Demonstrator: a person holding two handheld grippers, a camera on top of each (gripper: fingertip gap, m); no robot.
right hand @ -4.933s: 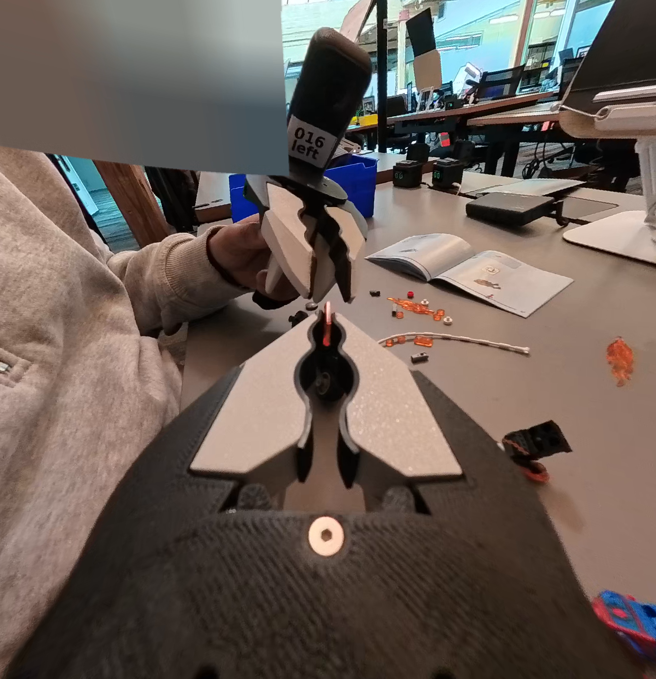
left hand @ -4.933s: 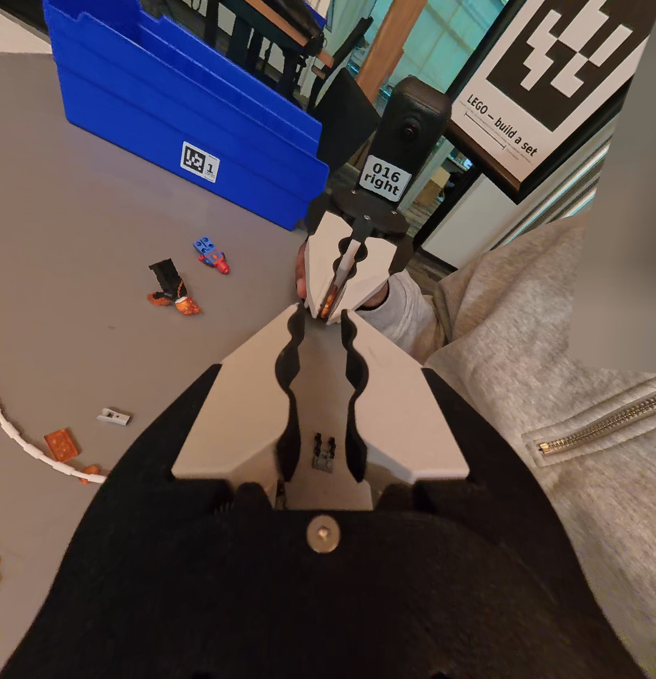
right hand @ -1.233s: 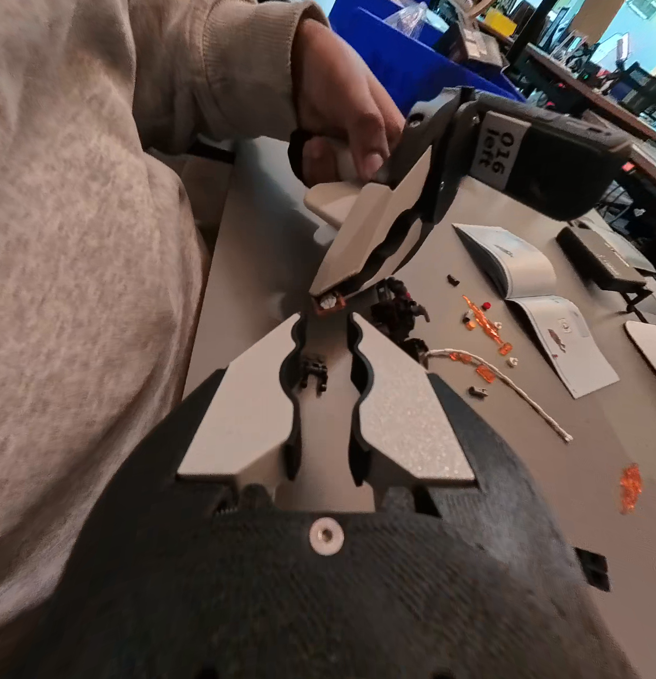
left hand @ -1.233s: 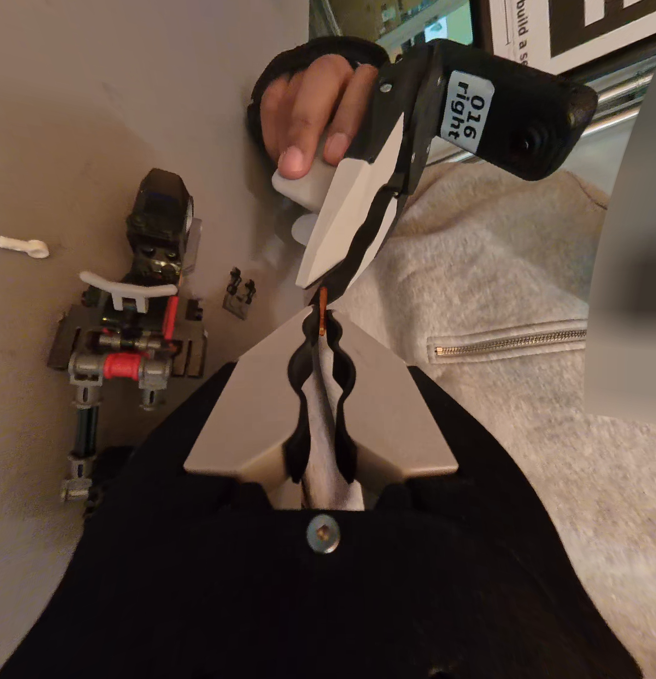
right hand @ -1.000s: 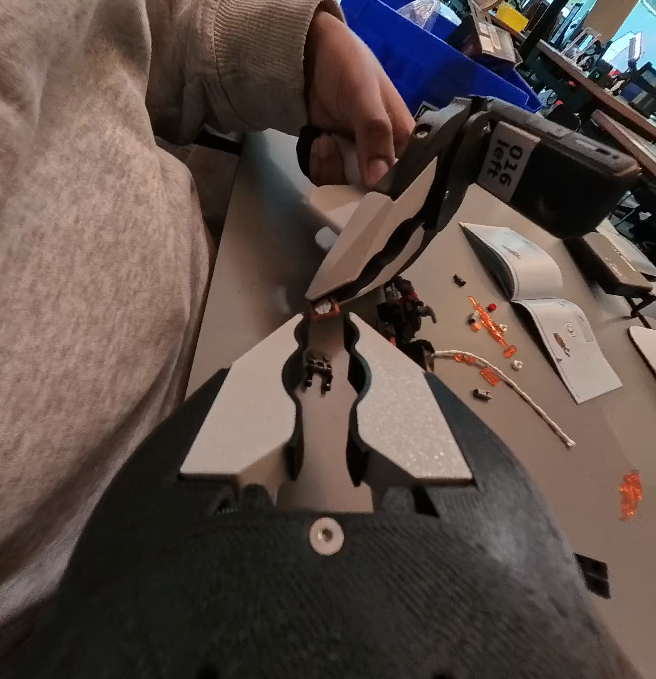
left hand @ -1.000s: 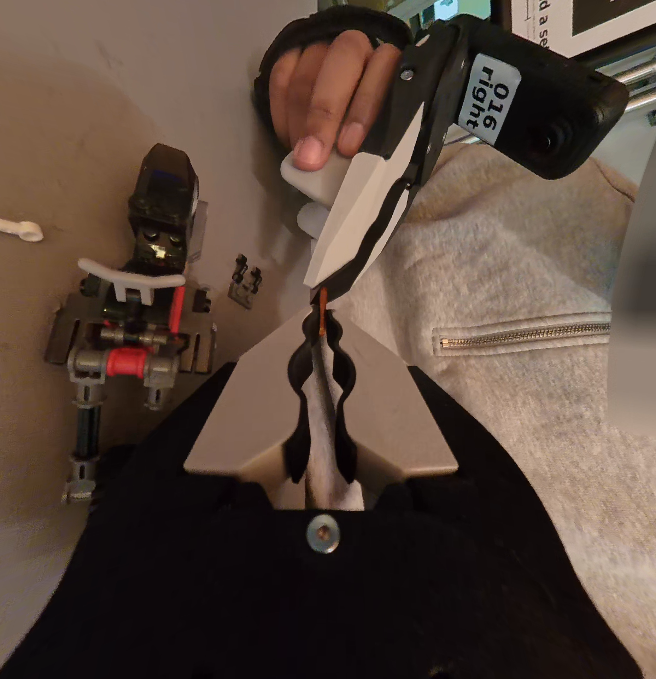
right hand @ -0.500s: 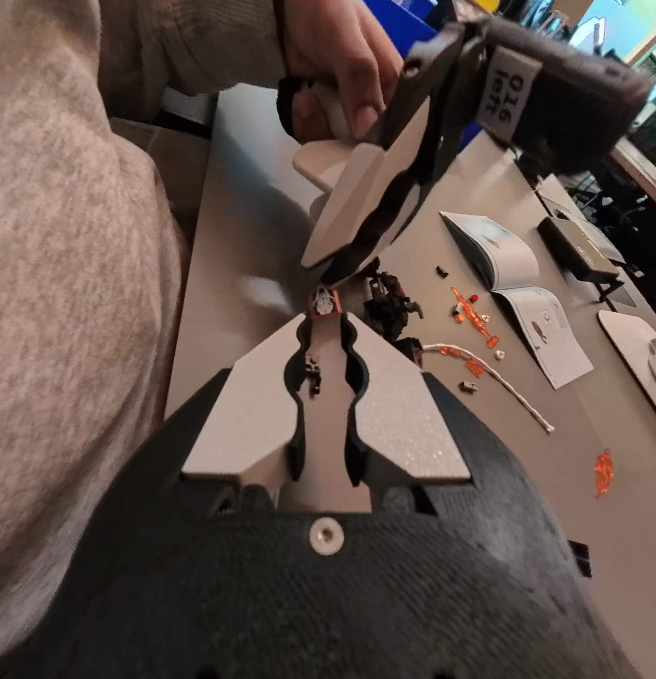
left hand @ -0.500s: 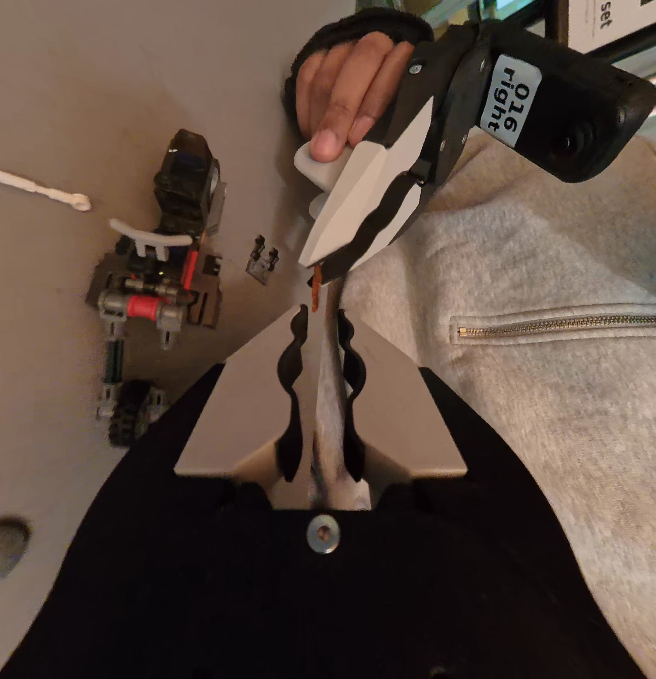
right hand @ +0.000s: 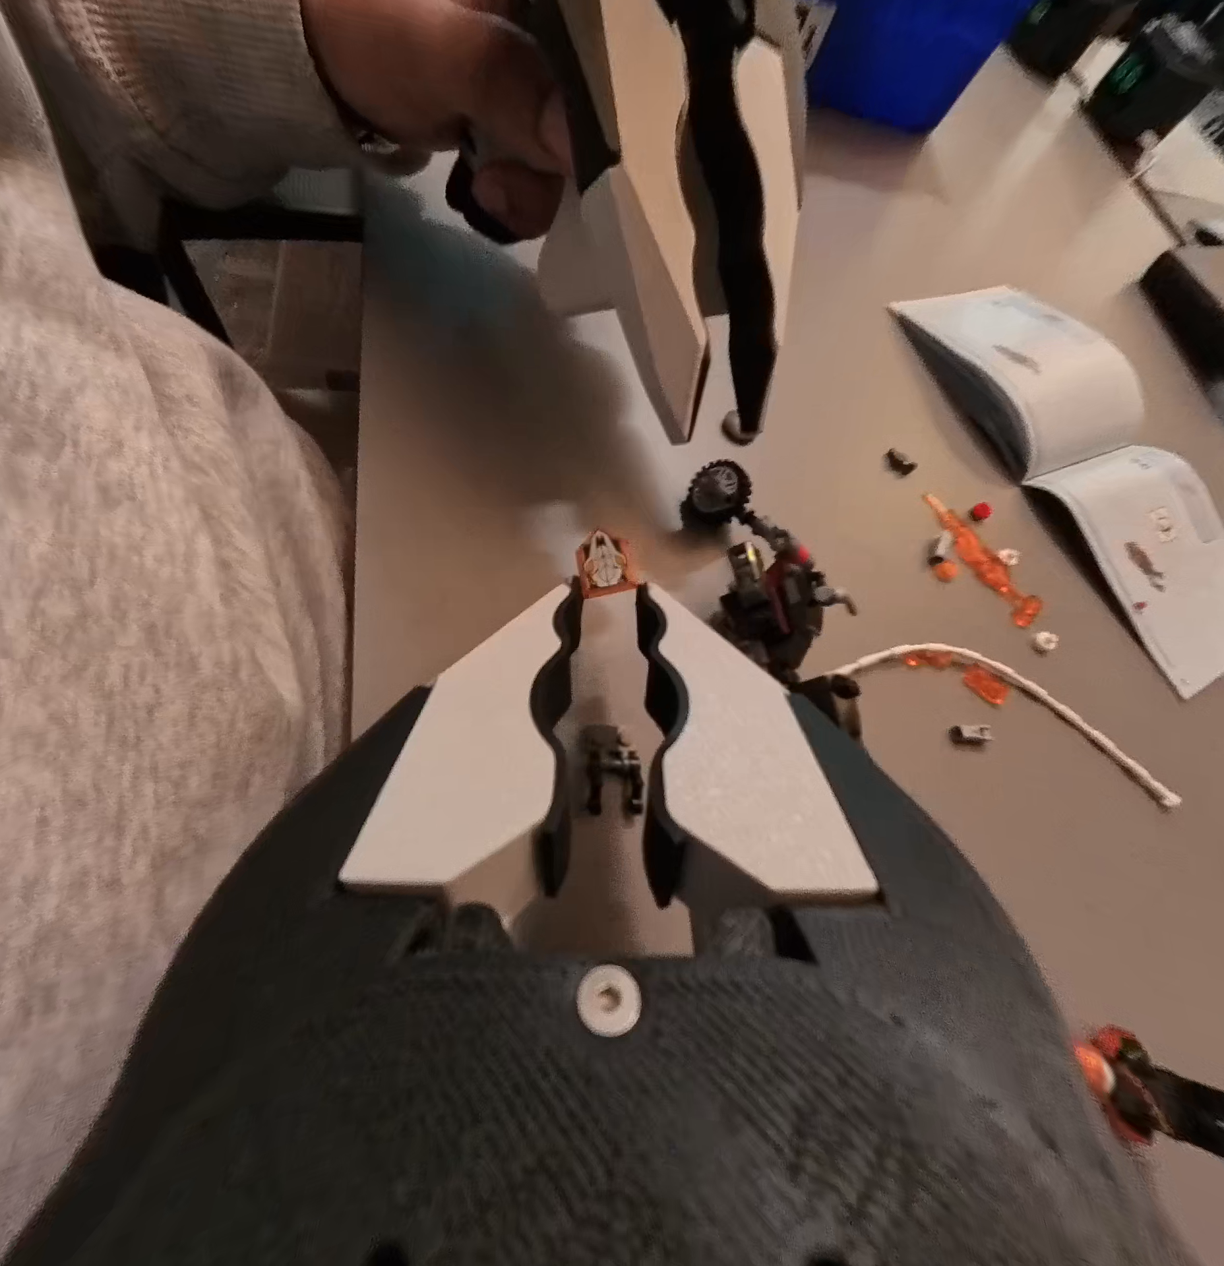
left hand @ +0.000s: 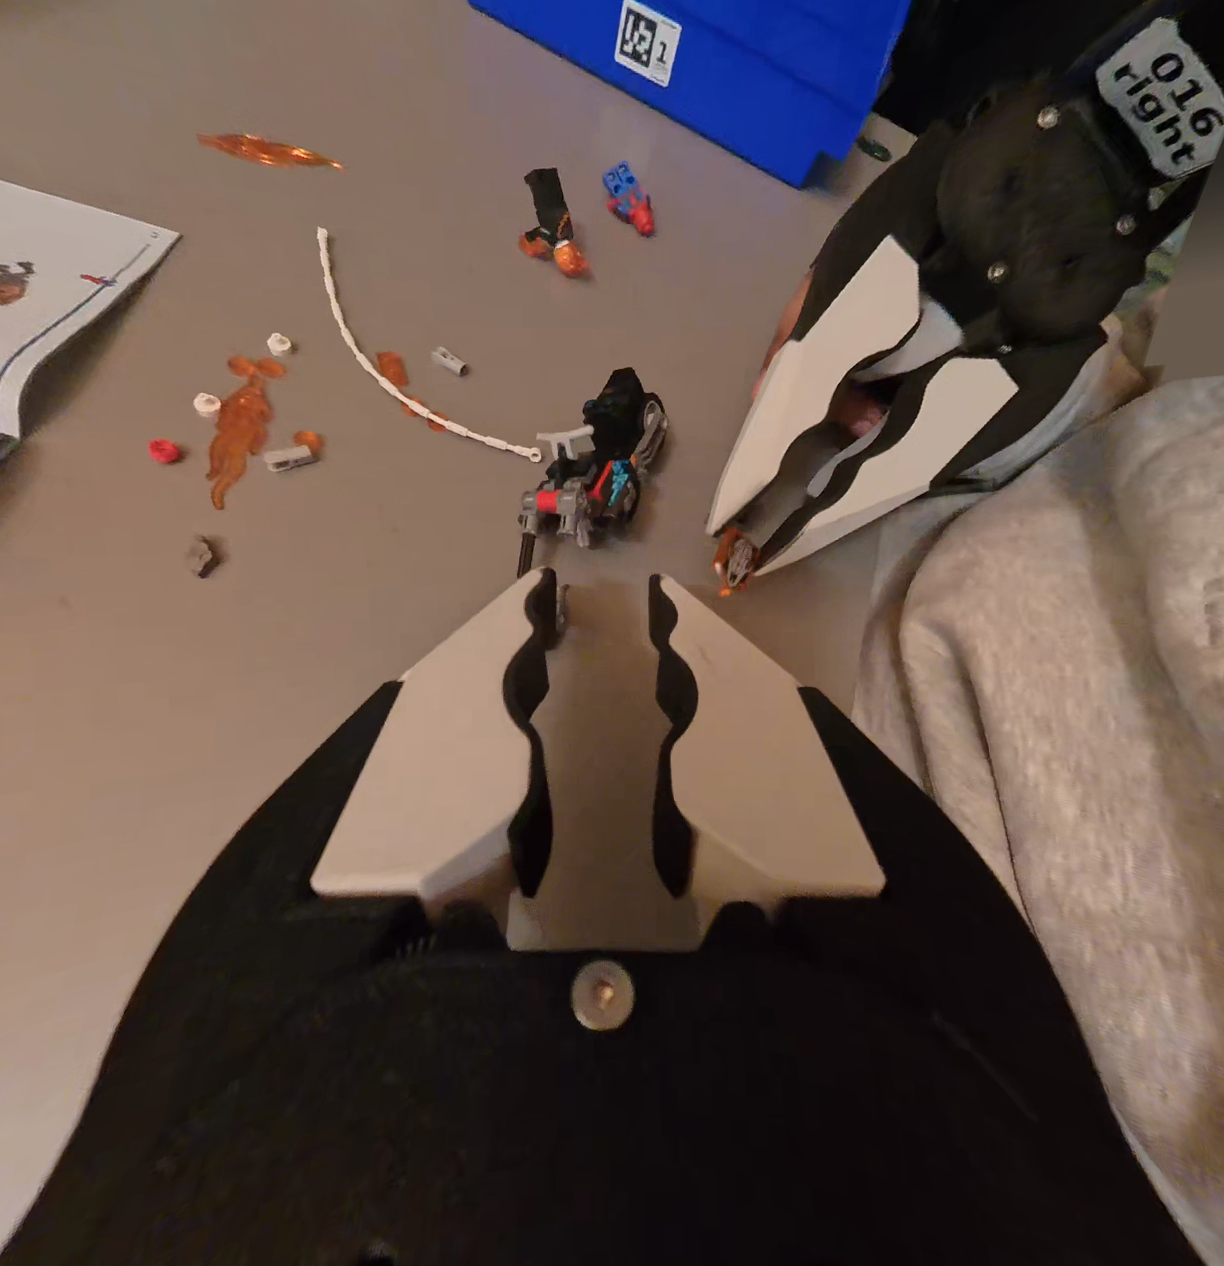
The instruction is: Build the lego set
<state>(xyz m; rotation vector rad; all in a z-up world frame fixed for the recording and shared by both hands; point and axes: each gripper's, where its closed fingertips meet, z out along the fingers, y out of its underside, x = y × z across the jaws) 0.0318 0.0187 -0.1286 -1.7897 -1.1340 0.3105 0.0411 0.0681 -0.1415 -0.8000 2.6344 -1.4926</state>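
Observation:
My right gripper point(right hand: 604, 594) is shut on a small orange printed tile point(right hand: 604, 563) held at its fingertips, low over the grey table. The left wrist view shows that gripper point(left hand: 738, 548) and the tile point(left hand: 734, 558) to the right of my left gripper point(left hand: 601, 588), which is open and empty. In the right wrist view the left gripper point(right hand: 722, 426) hangs open above the table. A partly built black motorbike point(left hand: 599, 466) lies just beyond both grippers, also in the right wrist view point(right hand: 767, 592). A small dark clip piece point(right hand: 613, 767) lies on the table under my right fingers.
A blue bin point(left hand: 732, 61) stands at the back. An open instruction booklet point(right hand: 1075, 445) lies further out. A white chain point(left hand: 362, 356), orange flame pieces point(left hand: 239, 425), minifigure parts point(left hand: 551, 226) and small loose bricks are scattered about. The person's grey sweater point(left hand: 1075, 719) is close on the right. Spacing between my two grippers at the tips: around 6 cm. The small dark clip piece point(right hand: 613, 767) sits 6 cm or so from the ends of my right fingers.
The tile passed from my left gripper to my right: the left opened and pulled back, the right closed on the tile. Both views have swung toward the table.

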